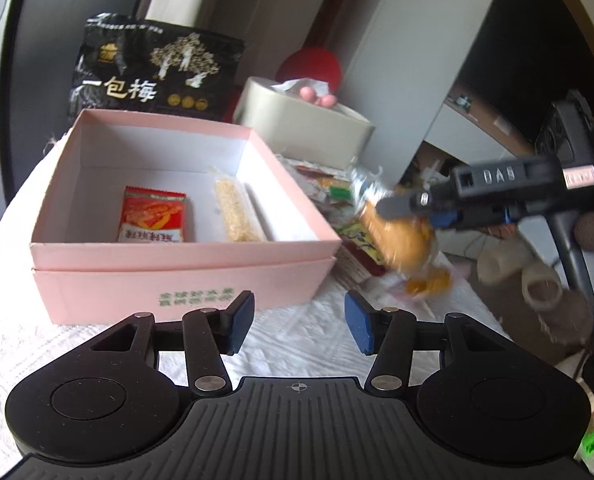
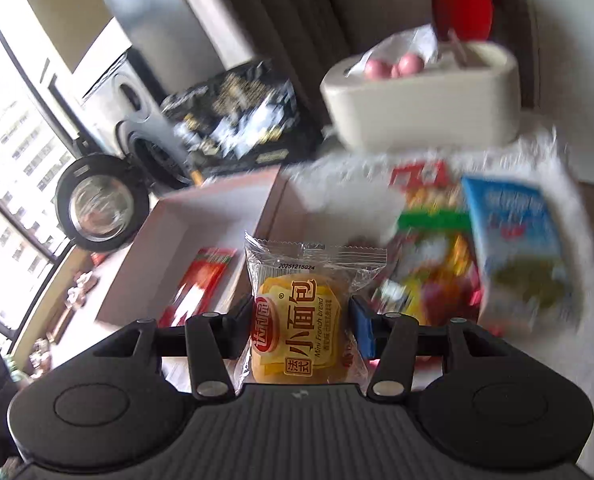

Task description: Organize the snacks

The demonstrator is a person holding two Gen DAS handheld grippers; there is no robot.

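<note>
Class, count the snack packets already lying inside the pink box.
2. A red packet lies on the floor of the pink box, left of centre; a pale crispy bar in clear wrap lies beside it on the right. The near wall may hide others.

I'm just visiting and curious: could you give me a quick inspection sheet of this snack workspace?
Surface: white textured cloth.
Job's things: pink box holding red packet and pale bar; mini bread packet.
Clutter: snack pile, blue carton, black bag, cream container.
Grippers: left tool open, empty; right tool shut on bread.
Cables: nothing seen.
Surroundings: window, washing machine.
</note>
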